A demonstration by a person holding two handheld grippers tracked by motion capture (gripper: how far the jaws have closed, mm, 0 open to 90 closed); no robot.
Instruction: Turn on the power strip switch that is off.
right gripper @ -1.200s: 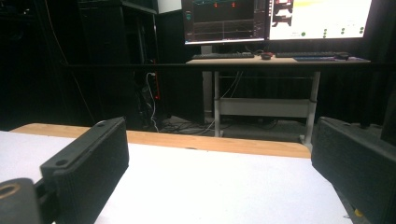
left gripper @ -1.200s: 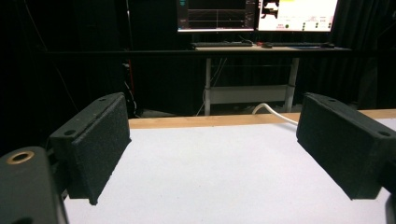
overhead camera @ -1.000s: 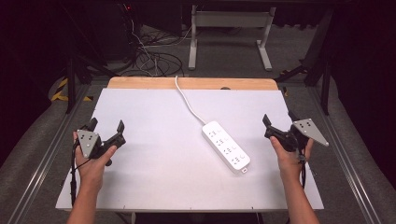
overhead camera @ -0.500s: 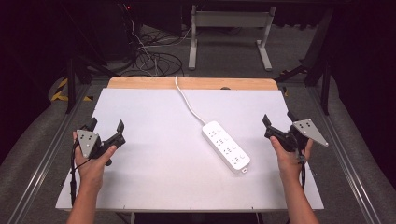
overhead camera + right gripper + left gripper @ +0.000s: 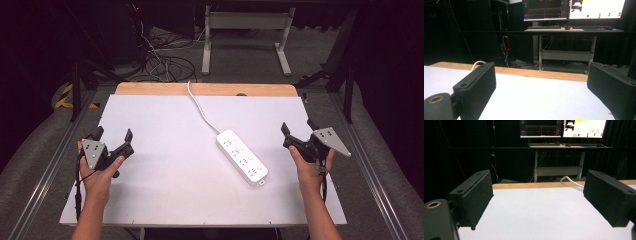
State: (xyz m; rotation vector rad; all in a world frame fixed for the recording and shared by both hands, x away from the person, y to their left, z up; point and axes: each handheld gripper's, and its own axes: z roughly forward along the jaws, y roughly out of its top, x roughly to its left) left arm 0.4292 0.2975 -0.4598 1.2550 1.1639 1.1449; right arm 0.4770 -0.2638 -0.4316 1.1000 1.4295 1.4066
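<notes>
Nothing is seen to have changed over the last second: the left gripper (image 5: 112,136) and right gripper (image 5: 296,131) are held wide apart and empty (no task begun), with the white rectangular plastic power strip (image 5: 242,157) lying untouched between them on the white table (image 5: 165,175).

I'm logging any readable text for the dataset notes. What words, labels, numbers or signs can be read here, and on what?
None can be read.
Monitors in both gripper views: graphs and a yellow banner, too blurred to read.
Power strip: a small mark at its near end, too small to read.
Yellow-black hazard stripes on the floor at left: a pattern, no words.
</notes>
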